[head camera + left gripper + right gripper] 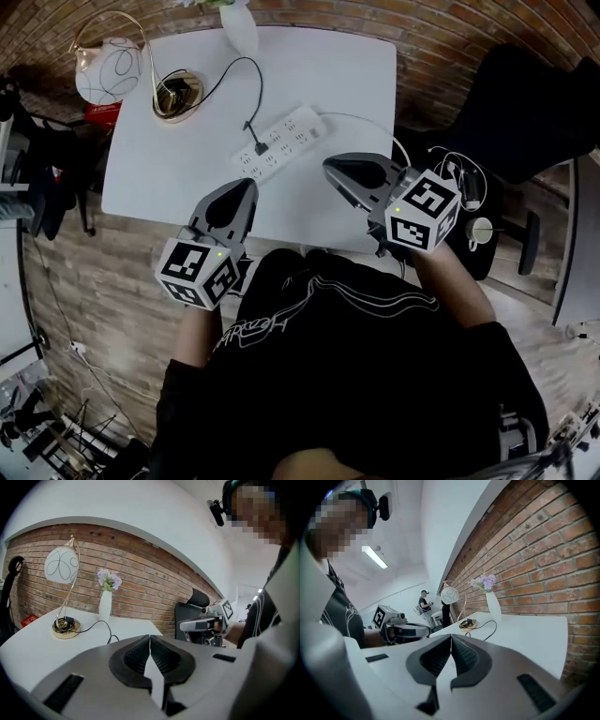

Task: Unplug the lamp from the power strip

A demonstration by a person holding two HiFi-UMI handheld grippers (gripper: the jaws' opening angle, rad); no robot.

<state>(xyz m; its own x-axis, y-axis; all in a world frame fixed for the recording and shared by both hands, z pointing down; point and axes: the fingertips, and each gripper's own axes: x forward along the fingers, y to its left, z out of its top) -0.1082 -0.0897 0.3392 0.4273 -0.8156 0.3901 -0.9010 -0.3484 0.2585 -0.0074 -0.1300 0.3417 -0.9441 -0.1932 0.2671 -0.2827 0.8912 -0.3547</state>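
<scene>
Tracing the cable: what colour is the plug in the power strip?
The plug is black, the power strip white; best in the head view.

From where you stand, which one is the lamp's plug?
On the white table, a long white power strip lies near the middle. The plug is the small black block in it, the only one there, its black cord looping back to the lamp.

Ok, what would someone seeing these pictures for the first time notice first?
Probably the two marker-cube tools, the left tool and right tool, both shut and empty at the near edge of the white table. Next comes the white power strip mid-table with one black plug in it, its cord looping back to the gold-based lamp with a white globe shade at the far left corner.
</scene>
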